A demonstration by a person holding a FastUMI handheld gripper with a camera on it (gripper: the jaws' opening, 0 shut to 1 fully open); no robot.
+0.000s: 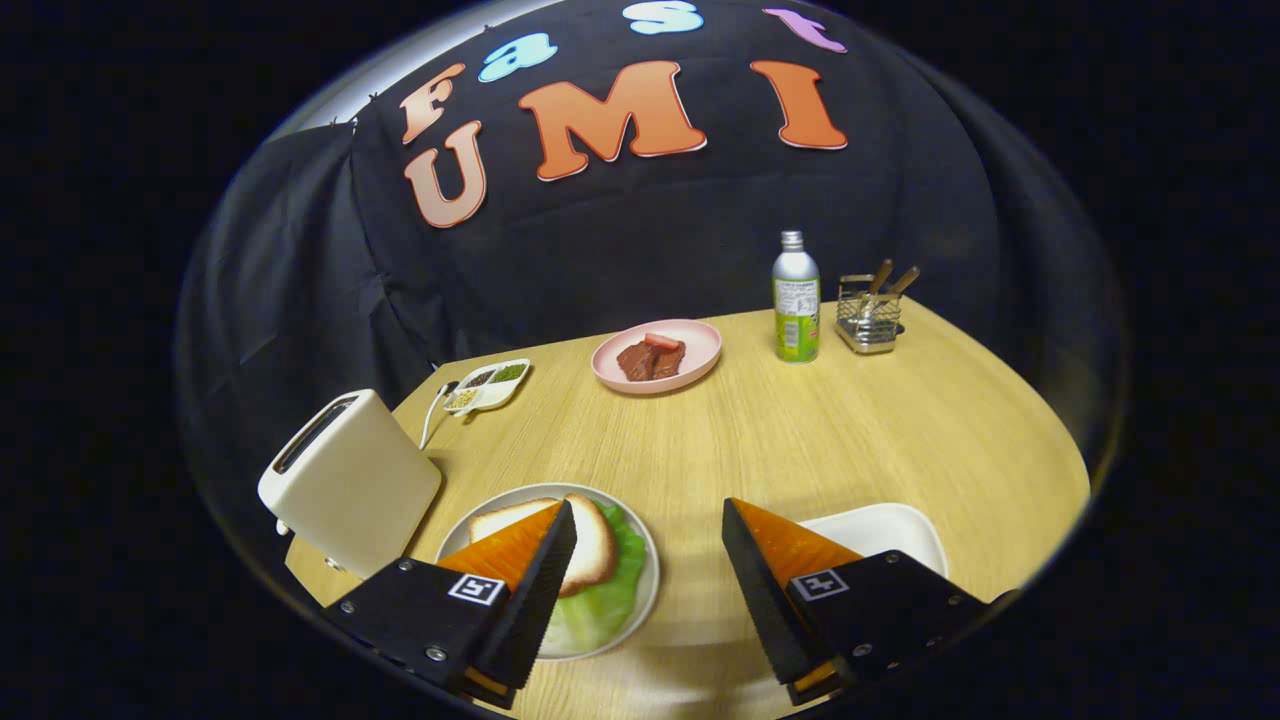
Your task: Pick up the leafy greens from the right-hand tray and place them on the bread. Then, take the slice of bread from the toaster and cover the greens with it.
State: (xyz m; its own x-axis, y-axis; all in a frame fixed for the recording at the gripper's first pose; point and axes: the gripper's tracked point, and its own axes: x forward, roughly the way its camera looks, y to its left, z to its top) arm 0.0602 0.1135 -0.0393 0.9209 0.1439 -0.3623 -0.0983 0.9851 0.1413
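Gripper wide open, empty, over table's near edge; bread slice on leafy greens.

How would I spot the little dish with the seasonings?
Start at the white toaster on the wooden table. Just beyond it lies a small white divided dish, with separate brown, green and pale fillings. The pink plate nearby is round, undivided.

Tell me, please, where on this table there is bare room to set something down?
The widest bare patch of the table lies ahead of the open gripper, bordered by the pink plate, the bottle, the white tray and the sandwich plate. It is crowded near the toaster and condiment dish.
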